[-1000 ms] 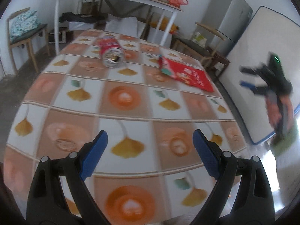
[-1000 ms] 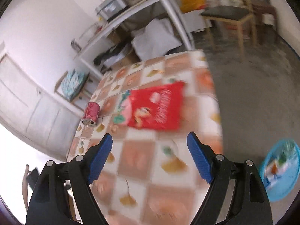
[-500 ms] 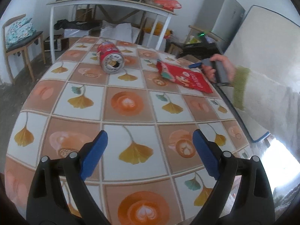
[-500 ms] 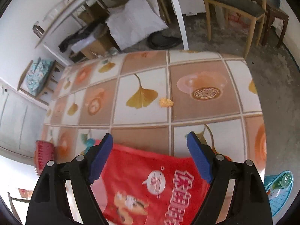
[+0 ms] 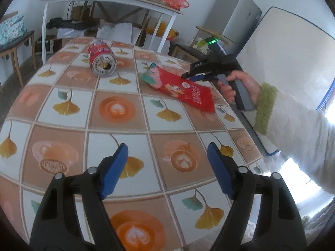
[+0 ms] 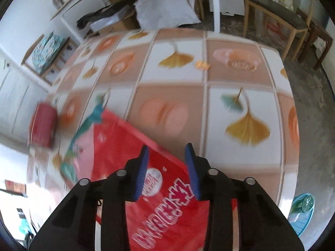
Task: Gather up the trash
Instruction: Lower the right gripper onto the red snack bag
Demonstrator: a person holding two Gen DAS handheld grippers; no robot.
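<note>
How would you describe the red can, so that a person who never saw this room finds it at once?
Look at the table covered with a cloth of ginkgo leaves and coffee cups. Toward its far end, left of the flat red snack bag, lies the red can. It is the only round thing there: on its side, silver opened top facing the left gripper.

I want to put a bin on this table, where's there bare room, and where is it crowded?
Bare tablecloth lies between the left gripper and the red can, along the near edge. It is crowded at the far right, where the right gripper is over the red snack bag.
</note>
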